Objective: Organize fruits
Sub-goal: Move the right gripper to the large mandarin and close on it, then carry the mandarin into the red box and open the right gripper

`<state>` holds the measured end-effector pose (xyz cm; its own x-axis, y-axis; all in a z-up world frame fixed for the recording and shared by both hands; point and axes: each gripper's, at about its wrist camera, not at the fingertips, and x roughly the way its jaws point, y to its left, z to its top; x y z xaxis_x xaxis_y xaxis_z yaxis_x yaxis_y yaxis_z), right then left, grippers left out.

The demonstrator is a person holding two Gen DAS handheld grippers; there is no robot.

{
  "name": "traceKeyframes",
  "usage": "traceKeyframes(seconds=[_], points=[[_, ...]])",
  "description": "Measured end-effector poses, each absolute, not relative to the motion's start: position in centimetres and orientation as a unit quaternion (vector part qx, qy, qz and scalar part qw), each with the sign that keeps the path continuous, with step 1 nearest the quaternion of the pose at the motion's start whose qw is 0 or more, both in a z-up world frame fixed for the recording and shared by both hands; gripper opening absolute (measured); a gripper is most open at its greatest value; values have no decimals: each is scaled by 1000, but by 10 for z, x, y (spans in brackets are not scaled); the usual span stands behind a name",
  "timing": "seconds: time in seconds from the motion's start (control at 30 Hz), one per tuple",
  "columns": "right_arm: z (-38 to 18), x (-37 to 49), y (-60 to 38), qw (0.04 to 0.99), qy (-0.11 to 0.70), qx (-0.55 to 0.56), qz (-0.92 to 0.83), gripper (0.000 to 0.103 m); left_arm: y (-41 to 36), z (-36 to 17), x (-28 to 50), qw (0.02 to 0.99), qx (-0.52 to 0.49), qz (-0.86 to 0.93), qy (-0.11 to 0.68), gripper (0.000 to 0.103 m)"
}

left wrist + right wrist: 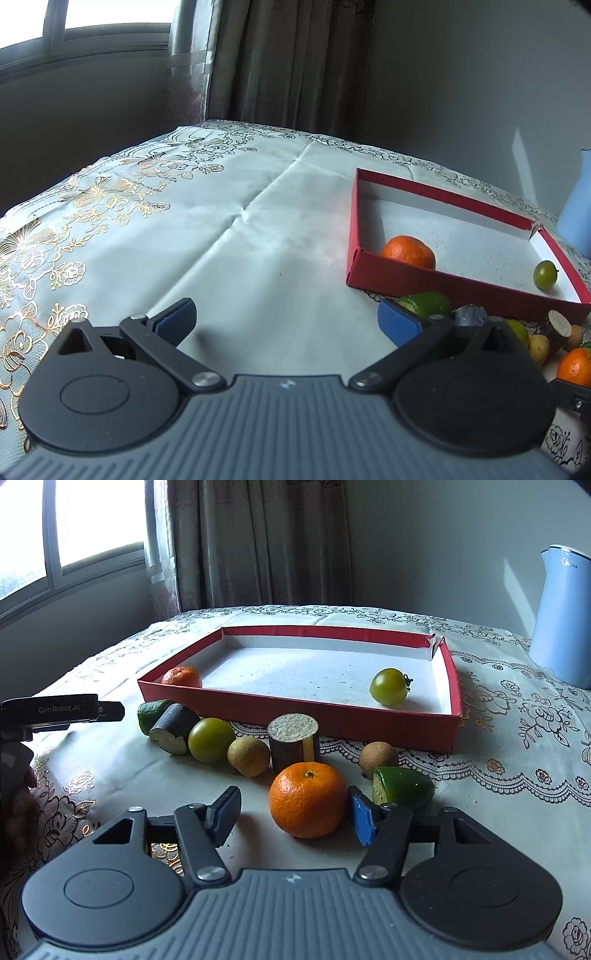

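A red tray (295,710) with a white floor holds an orange (181,676) at its left corner and a green tomato (389,686) at the right. In front of the tray lies a second orange (308,799) on the tablecloth. My right gripper (293,814) stands open around it; the right pad sits at its side and a gap shows at the left pad. My left gripper (288,325) is open and empty over bare cloth, left of the tray (443,284). From there I see the tray's orange (408,252) and tomato (545,274).
Along the tray's front lie a green tomato (211,739), two brown round fruits (248,756), two dark cut cylinders (293,742) and two green pieces (402,786). A blue kettle (561,616) stands far right. A window and curtains are behind.
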<state>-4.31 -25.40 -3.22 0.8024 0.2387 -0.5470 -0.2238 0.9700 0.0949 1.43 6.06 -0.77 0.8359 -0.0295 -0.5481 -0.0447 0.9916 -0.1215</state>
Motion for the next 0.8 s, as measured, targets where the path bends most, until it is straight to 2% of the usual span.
traceKeyframes(seconds=[0.27, 0.37, 0.47, 0.8], points=[[-32, -43, -253, 949, 292, 7, 116, 57, 60, -8, 15, 956, -64, 4, 287, 103], [-33, -43, -254, 950, 291, 7, 111, 52, 60, -8, 15, 956, -62, 4, 288, 103], [-33, -44, -257, 951, 289, 7, 105, 43, 60, -8, 15, 956, -62, 4, 288, 103], [-31, -47, -260, 954, 280, 19, 108, 42, 61, -9, 18, 954, -62, 2, 293, 103]])
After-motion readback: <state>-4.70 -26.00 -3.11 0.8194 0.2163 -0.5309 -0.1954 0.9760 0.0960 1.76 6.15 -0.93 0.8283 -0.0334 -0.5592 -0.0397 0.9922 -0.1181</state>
